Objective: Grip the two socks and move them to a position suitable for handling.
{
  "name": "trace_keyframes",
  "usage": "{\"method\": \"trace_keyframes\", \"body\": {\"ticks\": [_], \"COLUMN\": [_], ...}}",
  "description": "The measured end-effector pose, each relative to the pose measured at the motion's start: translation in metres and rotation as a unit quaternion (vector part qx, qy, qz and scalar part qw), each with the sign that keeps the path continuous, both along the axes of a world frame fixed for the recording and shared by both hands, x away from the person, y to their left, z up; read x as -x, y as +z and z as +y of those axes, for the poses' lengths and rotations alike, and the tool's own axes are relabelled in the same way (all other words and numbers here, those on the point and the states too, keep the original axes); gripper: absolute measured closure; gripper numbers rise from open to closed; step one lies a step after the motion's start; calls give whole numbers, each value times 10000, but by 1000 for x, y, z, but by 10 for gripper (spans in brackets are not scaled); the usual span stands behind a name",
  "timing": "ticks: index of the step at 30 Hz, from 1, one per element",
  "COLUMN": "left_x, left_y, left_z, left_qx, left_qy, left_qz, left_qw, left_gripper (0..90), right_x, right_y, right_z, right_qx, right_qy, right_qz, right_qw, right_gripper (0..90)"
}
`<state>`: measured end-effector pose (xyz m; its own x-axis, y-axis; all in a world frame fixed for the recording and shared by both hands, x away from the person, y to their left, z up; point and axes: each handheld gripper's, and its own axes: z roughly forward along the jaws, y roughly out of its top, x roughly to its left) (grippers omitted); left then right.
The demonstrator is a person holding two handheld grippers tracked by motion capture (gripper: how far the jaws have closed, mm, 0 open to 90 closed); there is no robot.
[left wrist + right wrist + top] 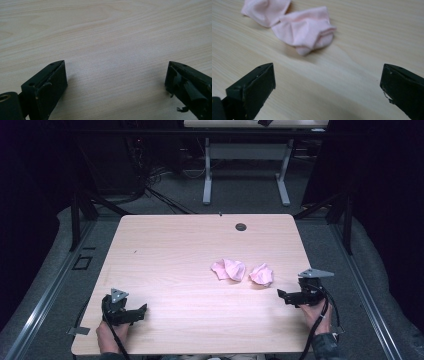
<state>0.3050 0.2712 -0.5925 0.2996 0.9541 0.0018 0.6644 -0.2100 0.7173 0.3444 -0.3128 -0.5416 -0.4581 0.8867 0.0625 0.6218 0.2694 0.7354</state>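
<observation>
Right gripper view is showing the nearer pink sock (305, 31) lying crumpled on the wooden table (362, 30), ahead of the jaws and a little left of their centre line, with a second pink sock (265, 10) lying just beyond it at the far left, the two seeming to be touching at one edge. Seen from the high view, the nearer pink sock (261, 274) is sitting right of the table's middle, with the second pink sock (228, 269) just to its left.

The right gripper (290, 297) is resting near the table's right edge, its jaws standing wide apart and holding nothing; the sock is lying near it, to its far left, with bare wood between them. The left gripper (137, 312) is waiting at the near left corner, well apart from both socks, its jaws also spread wide and empty over bare table (105, 37).

Judging from this, the likely trouble is in the pinch: the sock is bunched and soft, so a jaw coming in too high could be catching only a loose fold and letting the rest sag or slip free. Because the two socks are lying so close, a wide approach could also be snagging or dragging the second one along.
</observation>
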Motion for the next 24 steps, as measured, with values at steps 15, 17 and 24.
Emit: {"method": "trace_keyframes", "body": {"ticks": [15, 17, 24], "left_x": [0, 0, 1], "left_y": [0, 0, 0], "left_z": [0, 0, 0], "left_qx": [-1, -1, 4], "left_qy": [14, 10, 10], "left_qz": [-20, -22, -29], "left_qw": [10000, 10000, 10000], "left_gripper": [47, 47, 52], "right_x": [-78, -81, -78], "right_y": [-9, -15, -23], "right_z": [63, 66, 68], "right_qx": [532, 636, 639], "right_qy": [607, 655, 638], "right_qz": [420, 545, 583], "right_qw": [9959, 9943, 9942], "right_gripper": [140, 175, 478]}}
